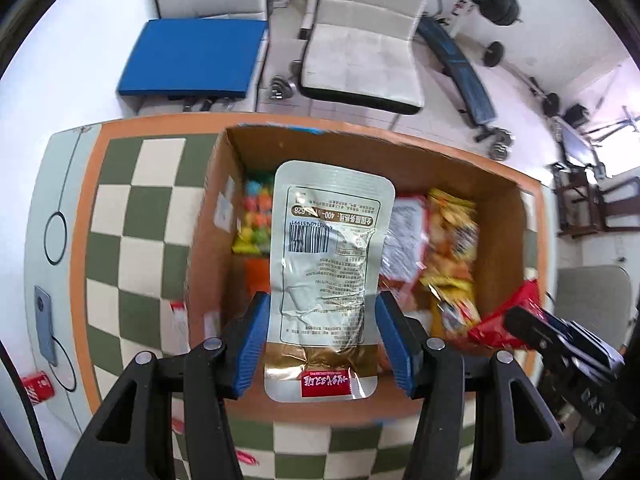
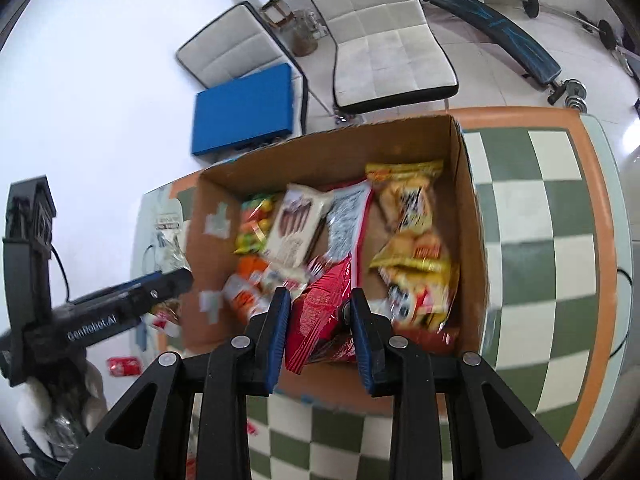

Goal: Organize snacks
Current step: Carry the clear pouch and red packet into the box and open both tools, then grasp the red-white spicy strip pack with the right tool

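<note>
Now snack packs point(image 1: 324, 256) over box point(image 1: 500, 216).

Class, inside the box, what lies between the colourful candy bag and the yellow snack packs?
In the right wrist view: a white chocolate-stick packet and a red-edged bag.

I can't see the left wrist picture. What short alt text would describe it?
A silver snack pouch, barcode side up, is held between the blue-padded fingers of the left gripper over an open cardboard box of colourful snack packets. The box sits on a green-and-white checkered table, and the right gripper brings a red packet in from the right.
</note>
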The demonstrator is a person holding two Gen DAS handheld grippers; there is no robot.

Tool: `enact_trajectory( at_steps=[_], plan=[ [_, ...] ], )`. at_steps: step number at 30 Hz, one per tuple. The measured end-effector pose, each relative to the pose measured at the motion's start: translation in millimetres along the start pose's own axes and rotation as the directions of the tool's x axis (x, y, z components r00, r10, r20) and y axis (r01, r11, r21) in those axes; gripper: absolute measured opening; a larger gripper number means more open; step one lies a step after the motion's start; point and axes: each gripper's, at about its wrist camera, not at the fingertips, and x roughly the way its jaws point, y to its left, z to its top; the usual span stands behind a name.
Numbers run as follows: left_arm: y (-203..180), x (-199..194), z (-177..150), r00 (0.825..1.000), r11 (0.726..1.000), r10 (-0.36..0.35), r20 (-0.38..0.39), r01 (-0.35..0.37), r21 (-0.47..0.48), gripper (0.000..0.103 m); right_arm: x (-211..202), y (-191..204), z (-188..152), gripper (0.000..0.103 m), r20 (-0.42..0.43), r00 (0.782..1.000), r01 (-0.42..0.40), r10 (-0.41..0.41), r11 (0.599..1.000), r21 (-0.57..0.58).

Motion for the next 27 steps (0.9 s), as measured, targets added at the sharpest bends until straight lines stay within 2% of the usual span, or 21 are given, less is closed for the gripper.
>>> enact_trajectory(
  at_steps=[3,4,5,6,7,8,9,13,18,23,25,27],
  plan=[
    [4,19,13,0.999,1.0,0.024,-0.028,-0.024,0.0,0.052,19,-3,16,0.035,-0.023,0.999,0.038,-0.038,0.999,-0.013],
    [4,24,16,0.999,1.0,0.029,-0.041,-0.029,0.002,0.052,26,-3,20,0.04,-0.039,0.998,0.051,-0.052,0.999,-0.018],
    [5,29,19,0.998,0.999,0.038,-0.056,-0.038,0.002,0.054,32,-3,23,0.06,-0.049,0.997,0.066,-0.067,0.998,-0.023],
    [7,32,20,0.997,0.999,0.032,-0.065,-0.033,-0.007,0.06,36,-2,25,0.077,-0.055,0.995,0.081,-0.082,0.996,-0.028],
    [8,34,20,0.997,1.0,0.029,-0.07,-0.03,-0.004,0.072,39,-1,26,0.095,-0.058,0.993,0.097,-0.099,0.995,-0.032],
    [8,34,21,0.997,0.999,0.034,-0.068,-0.034,-0.002,0.077,41,-1,27,0.095,-0.054,0.992,0.109,-0.111,0.993,-0.033],
    [9,33,21,0.998,0.999,0.042,-0.053,-0.043,-0.004,0.087,41,0,28,0.095,-0.05,0.992,0.116,-0.117,0.993,-0.033],
    [11,23,18,1.0,1.0,0.024,-0.02,-0.024,-0.012,0.088,37,2,30,0.095,-0.021,0.993,0.118,-0.119,0.993,-0.025],
    [23,-5,-2,1.0,0.999,-0.011,0.028,0.012,-0.034,0.089,29,8,23,0.095,-0.011,0.994,0.11,-0.111,0.994,-0.02],
    [62,-47,-56,0.995,0.992,0.01,0.103,0.003,-0.126,0.089,12,30,-10,0.095,-0.027,0.999,0.028,-0.03,0.998,-0.049],
    [81,-58,-89,0.992,0.987,0.054,0.115,-0.035,-0.155,0.089,4,49,-34,0.095,-0.032,0.999,0.009,-0.012,0.995,-0.097],
    [108,-59,-129,0.99,0.974,0.107,0.096,-0.085,-0.21,0.089,1,66,-58,0.095,-0.045,0.999,0.004,-0.01,0.991,-0.134]
  ],
)
